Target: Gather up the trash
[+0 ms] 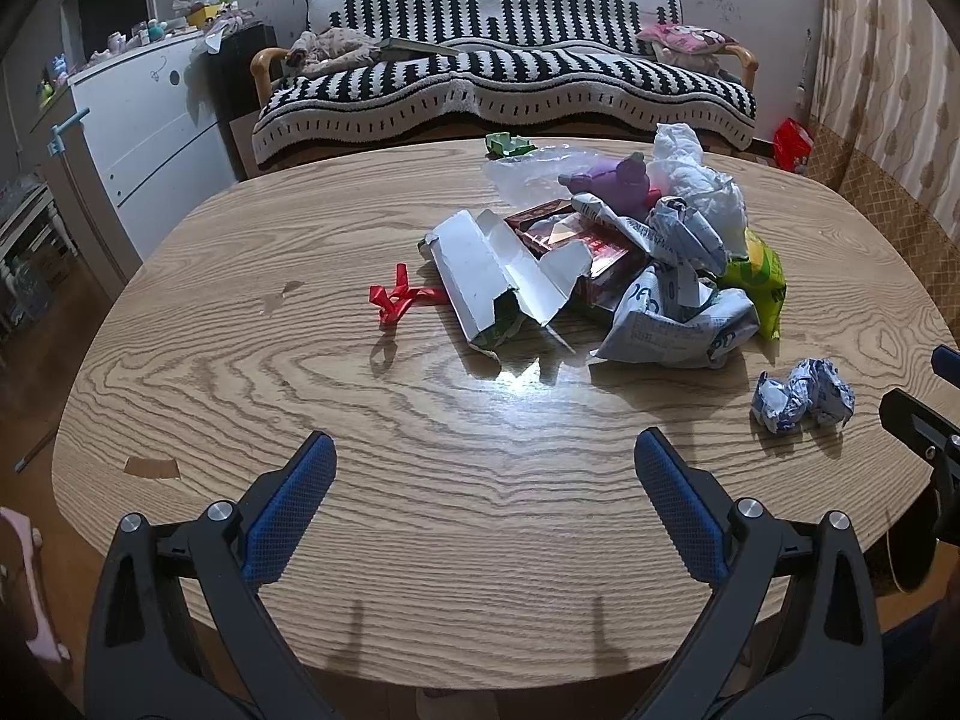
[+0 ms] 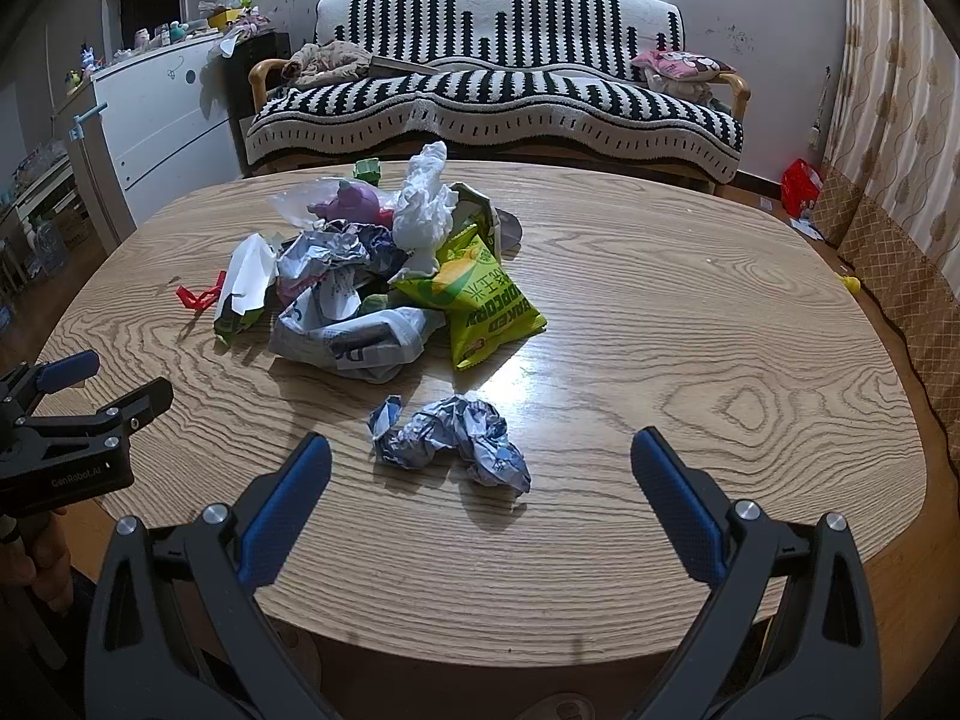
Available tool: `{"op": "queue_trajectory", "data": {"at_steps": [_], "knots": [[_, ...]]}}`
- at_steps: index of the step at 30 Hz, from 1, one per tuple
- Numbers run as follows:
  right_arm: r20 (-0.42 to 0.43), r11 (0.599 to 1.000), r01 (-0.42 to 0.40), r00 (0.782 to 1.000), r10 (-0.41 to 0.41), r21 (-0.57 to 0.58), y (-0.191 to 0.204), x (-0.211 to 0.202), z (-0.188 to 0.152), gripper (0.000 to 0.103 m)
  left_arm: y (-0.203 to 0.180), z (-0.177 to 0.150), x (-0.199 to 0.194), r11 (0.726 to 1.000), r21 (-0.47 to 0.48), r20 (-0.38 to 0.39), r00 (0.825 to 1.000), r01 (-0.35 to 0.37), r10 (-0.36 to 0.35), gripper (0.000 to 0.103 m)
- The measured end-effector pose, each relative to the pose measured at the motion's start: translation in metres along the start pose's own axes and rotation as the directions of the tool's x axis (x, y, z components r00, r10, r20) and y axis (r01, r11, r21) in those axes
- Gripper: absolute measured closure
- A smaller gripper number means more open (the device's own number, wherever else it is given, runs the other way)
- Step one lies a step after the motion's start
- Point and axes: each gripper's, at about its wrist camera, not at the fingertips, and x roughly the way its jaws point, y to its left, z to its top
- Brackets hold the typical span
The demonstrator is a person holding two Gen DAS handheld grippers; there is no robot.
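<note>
On table (image 1: 420, 540) | both tools gape wide, empty | red box (image 1: 576, 240) half-buried under crumpled paper (image 1: 678, 300)

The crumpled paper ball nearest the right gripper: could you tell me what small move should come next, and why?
Probably ease the right gripper forward and down over the crumpled paper ball. Its jaws are open and empty, the ball lies apart from the trash pile and just ahead between the fingers, so it looks the easiest first pick.
</note>
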Motion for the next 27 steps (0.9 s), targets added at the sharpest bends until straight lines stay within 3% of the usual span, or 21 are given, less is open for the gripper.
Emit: {"op": "queue_trajectory", "data": {"at_steps": [20, 25, 27], "knots": [[-0.010, 1.000, 0.010, 1.000, -0.010, -0.007, -0.001, 0.002, 0.000, 0.006, 0.030, 0.004, 0.009, 0.999, -0.041, -0.034, 0.999, -0.006, 0.005, 0.006], [-0.042, 1.000, 0.009, 0.999, -0.010, -0.005, -0.005, 0.013, -0.001, 0.006, 0.055, 0.017, 0.030, 0.997, -0.079, -0.093, 0.996, 0.001, -0.009, 0.006], [-0.070, 1.000, 0.004, 0.998, -0.004, -0.004, -0.004, 0.021, -0.001, 0.006, 0.057, 0.025, 0.042, 0.999, -0.031, -0.114, 0.993, 0.007, -0.011, 0.006]]}}
